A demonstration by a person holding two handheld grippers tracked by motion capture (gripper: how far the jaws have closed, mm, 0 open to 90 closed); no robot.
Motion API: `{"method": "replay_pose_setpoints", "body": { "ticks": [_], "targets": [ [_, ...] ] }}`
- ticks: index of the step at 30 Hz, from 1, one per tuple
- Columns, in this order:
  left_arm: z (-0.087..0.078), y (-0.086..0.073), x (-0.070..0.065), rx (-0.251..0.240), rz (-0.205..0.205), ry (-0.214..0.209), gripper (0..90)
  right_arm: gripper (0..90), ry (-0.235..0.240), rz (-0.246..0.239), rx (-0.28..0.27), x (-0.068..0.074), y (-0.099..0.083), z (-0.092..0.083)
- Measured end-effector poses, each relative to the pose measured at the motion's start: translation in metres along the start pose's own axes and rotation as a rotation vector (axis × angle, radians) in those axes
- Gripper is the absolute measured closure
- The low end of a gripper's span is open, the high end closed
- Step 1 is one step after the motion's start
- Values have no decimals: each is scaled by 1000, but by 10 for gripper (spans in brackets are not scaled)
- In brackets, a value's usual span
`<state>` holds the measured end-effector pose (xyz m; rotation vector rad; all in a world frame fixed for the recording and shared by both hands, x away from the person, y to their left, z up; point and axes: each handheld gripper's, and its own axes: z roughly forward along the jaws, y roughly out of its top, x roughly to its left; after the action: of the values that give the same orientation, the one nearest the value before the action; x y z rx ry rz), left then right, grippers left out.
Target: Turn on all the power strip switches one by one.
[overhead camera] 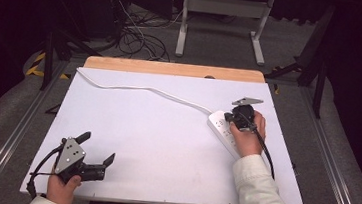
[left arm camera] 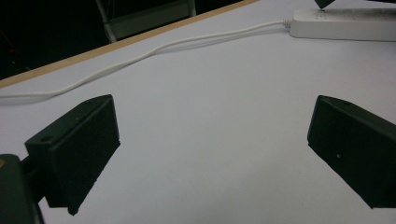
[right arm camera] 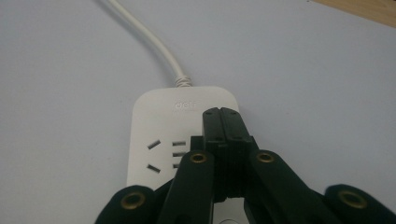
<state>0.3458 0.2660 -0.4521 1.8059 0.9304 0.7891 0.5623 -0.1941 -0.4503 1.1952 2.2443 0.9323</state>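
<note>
A white power strip (overhead camera: pixel 218 127) lies at the right of the white table (overhead camera: pixel 156 130), and its white cable (overhead camera: pixel 140 89) runs off to the far left corner. My right gripper (overhead camera: pixel 228 117) is shut with nothing between its jaws, its tips just above the strip's cable end. In the right gripper view the closed jaws (right arm camera: pixel 223 117) cover the strip (right arm camera: pixel 156 126) beside its sockets; I cannot tell whether they touch it. My left gripper (overhead camera: pixel 97 148) is held near the front left edge, open and empty. Its view shows the jaws (left arm camera: pixel 215 140) wide apart over bare table, with the strip (left arm camera: pixel 345 29) far off.
A wooden strip (overhead camera: pixel 172 69) edges the table's far side. Beyond it, on the floor, are tangled cables (overhead camera: pixel 140 38) and a white metal frame (overhead camera: pixel 222 15). Dark stands flank the table on both sides.
</note>
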Motion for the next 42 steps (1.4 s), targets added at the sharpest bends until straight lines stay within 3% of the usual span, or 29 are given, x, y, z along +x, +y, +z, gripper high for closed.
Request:
{"method": "replay_pose_setpoints", "body": {
  "ticks": [18, 33, 36, 40, 42],
  "targets": [
    [-1, 0, -1, -1, 0, -1, 25, 900, -23, -18, 19, 2, -1, 4],
    [0, 0, -1, -1, 0, -3, 25, 900, -8, 3, 18, 1, -3, 6],
    [-1, 0, 0, -1, 12, -1, 26, 900, -3, 12, -4, -1, -6, 7],
    [-1, 0, 0, -3, -2, -6, 26, 900, -28, -21, -26, 3, -5, 0],
    [-1, 0, 0, -1, 0, -7, 25, 900, -9, -21, -103, 6, 3, -19]
  ]
}}
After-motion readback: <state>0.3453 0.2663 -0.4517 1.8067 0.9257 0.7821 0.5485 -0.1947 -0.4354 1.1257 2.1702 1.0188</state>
